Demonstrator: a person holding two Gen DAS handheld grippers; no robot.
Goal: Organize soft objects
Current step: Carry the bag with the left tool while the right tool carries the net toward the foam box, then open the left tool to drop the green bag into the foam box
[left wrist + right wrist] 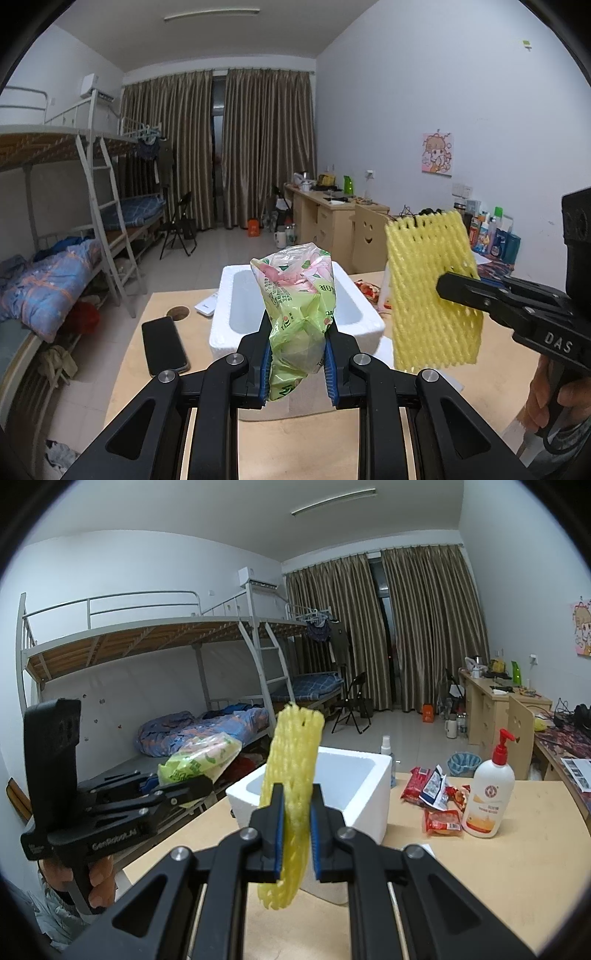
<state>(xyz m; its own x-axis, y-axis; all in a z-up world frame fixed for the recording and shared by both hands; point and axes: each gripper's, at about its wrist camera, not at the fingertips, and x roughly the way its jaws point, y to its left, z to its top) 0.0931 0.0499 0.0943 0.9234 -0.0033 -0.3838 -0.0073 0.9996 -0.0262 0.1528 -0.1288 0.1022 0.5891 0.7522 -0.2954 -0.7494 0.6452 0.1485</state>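
Left to right, left wrist view: black phone (163, 345) flat on the wooden table (295, 439), long axis running away from the camera. Next, left gripper (298, 363) clamped tight on a crumpled green floral plastic bag (295, 314), blue pads pressed into both its sides. The bag stands upright, long axis vertical, top end up, lifted off the table in front of the white foam box (229, 288). The box sits on the table, open side up. To the right, a yellow foam net sleeve (432, 291) hangs upright in the air, long axis near vertical, slightly tilted, pinched at its right edge by the right gripper (458, 291).

Right wrist view: left gripper (195, 784) at far left holds the bag (199, 760) with its long axis leaning up and right. Centre, right gripper (297, 823) closed on the sleeve (295, 760), seen edge-on, vertical, above the table just before the box (373, 797). Further right: red snack packets (436, 801), then a white pump bottle (487, 794) upright on the table.
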